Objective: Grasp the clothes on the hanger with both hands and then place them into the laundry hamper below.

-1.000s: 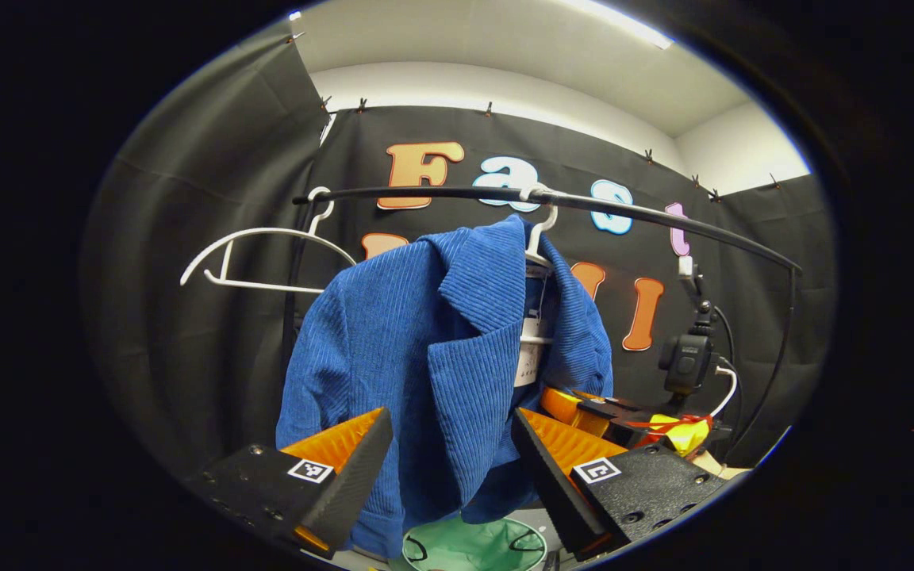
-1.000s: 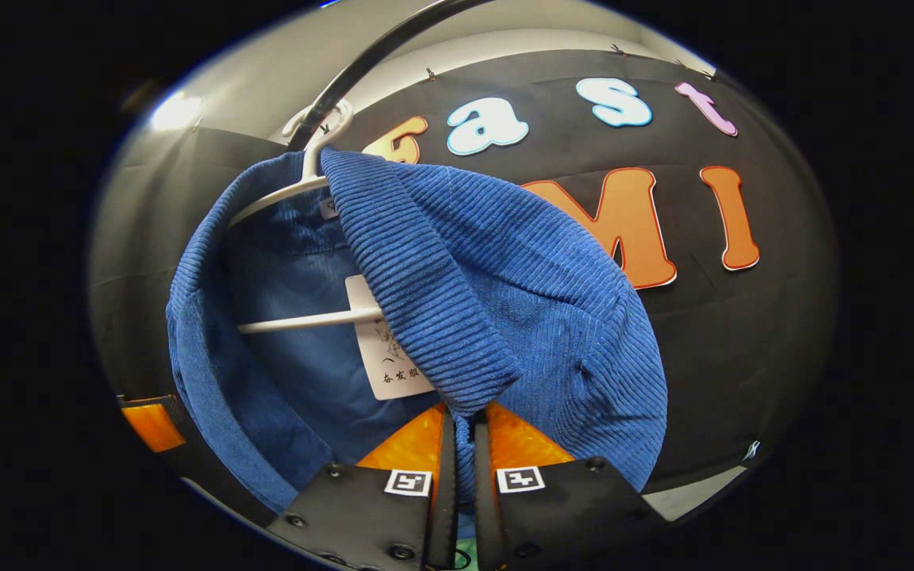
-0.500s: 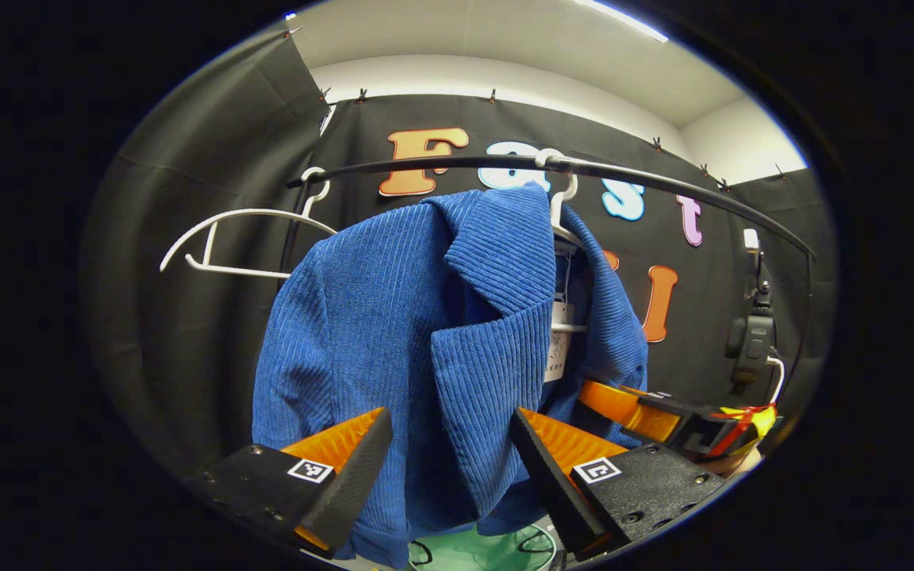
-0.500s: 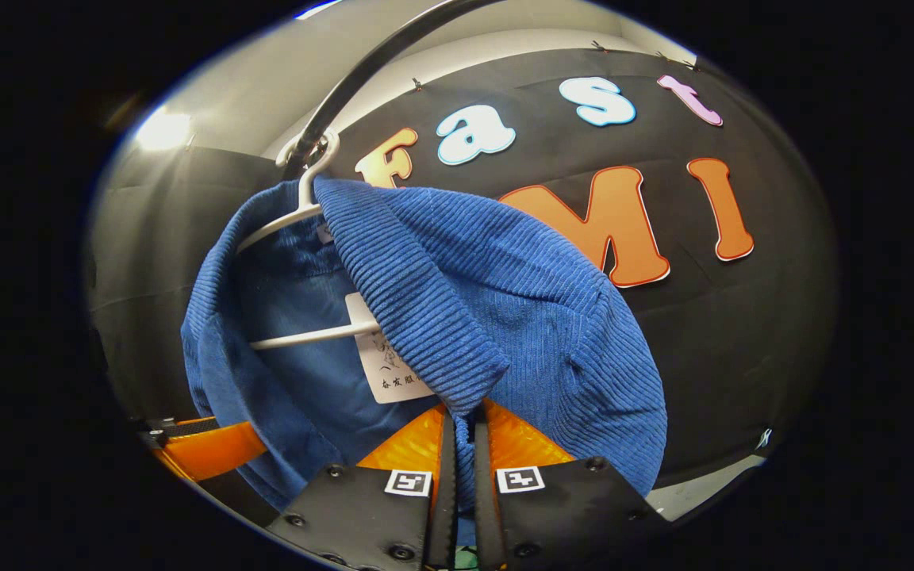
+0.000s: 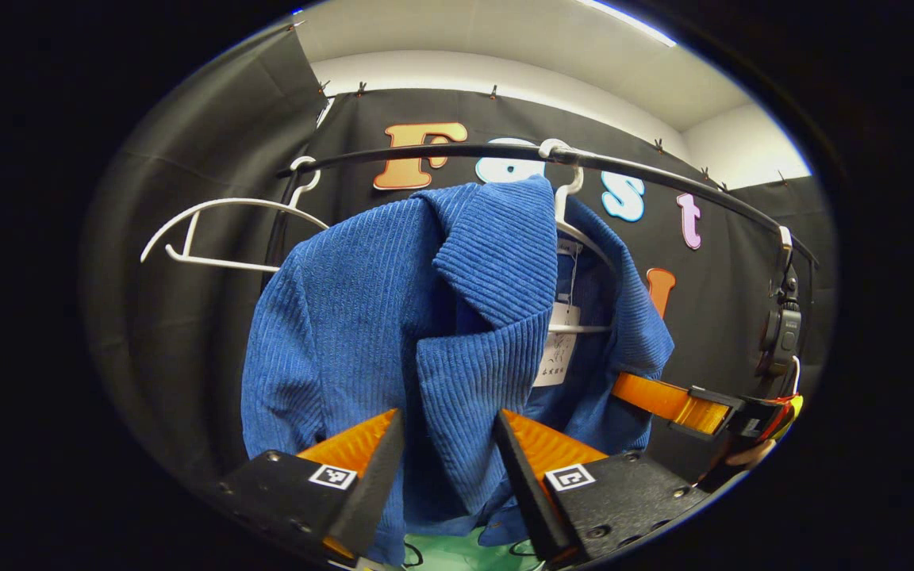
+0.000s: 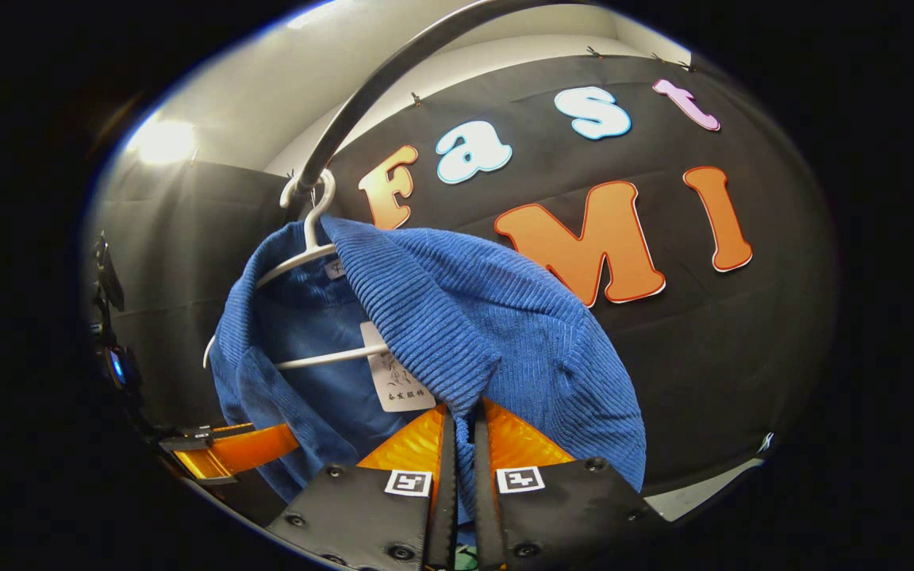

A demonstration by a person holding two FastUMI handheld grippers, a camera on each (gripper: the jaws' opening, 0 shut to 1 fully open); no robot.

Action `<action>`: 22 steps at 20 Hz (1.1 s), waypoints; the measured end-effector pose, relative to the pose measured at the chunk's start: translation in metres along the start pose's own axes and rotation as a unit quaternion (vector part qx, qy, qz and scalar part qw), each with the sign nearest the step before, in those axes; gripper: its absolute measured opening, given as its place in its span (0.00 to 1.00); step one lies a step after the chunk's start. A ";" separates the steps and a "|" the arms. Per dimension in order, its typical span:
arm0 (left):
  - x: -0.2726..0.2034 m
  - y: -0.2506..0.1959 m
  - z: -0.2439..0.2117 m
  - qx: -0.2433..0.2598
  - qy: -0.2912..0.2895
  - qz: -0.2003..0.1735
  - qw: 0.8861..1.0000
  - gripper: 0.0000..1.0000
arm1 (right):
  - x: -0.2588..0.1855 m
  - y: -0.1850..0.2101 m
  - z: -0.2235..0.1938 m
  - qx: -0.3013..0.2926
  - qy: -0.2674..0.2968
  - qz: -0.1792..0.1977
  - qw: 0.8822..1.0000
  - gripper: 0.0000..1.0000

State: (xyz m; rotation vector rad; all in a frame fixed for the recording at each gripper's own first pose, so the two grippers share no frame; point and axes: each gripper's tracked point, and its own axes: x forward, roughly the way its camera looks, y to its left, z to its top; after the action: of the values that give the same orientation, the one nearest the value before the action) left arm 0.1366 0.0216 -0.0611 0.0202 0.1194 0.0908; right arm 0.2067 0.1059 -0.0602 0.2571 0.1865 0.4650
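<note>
So I've got my right gripper point(image 6: 457, 444) clamped on the blue corduroy jacket's point(image 5: 393, 317) front edge, left gripper point(image 5: 445, 452) open astride its lapel (unclosed), jacket on its white plastic hanger point(image 6: 306, 254), green hamper point(image 5: 457, 555) waiting below.

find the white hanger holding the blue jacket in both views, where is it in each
Left gripper view: the white hanger shows right of centre near the top, hooked on the black rail, its arm under the blue jacket.
Right gripper view: it sits upper left, inside the open collar.
Shared landmark: the paper tag below the hanger's bar.
</note>
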 end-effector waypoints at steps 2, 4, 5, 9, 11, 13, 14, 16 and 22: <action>0.001 0.000 0.002 0.002 -0.001 -0.001 1.000 0.50 | -0.002 -0.003 0.007 0.006 -0.005 0.004 1.000 0.17; 0.000 -0.006 0.002 0.000 0.005 -0.016 1.000 0.37 | -0.006 -0.007 0.016 0.016 -0.013 0.009 1.000 0.17; -0.001 -0.006 0.003 0.000 0.007 -0.019 1.000 0.34 | -0.007 -0.008 0.019 0.021 -0.016 0.012 1.000 0.17; -0.005 0.005 0.016 0.021 -0.003 0.003 1.000 0.13 | -0.008 -0.014 0.034 0.032 -0.029 0.024 0.999 0.17; -0.012 -0.002 0.019 0.023 0.001 -0.012 1.000 0.05 | -0.009 -0.015 0.043 0.038 -0.036 0.029 0.998 0.17; -0.018 -0.001 0.028 0.020 -0.003 -0.016 1.000 0.04 | -0.011 -0.020 0.049 0.047 -0.040 0.030 0.998 0.17; -0.022 0.001 0.034 0.020 -0.006 -0.016 1.000 0.04 | -0.011 -0.022 0.054 0.050 -0.041 0.031 0.997 0.17; -0.028 0.005 0.046 0.019 -0.012 -0.019 1.000 0.04 | -0.013 -0.025 0.059 0.061 -0.041 0.033 0.997 0.17; -0.052 0.021 0.088 0.019 -0.039 -0.012 0.999 0.04 | -0.017 -0.032 0.077 0.111 -0.049 0.051 0.991 0.17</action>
State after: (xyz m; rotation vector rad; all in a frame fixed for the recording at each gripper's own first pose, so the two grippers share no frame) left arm 0.0944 0.0363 0.0327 0.0592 0.0426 0.0630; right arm 0.2230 0.0550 0.0064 0.5078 0.1301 0.5323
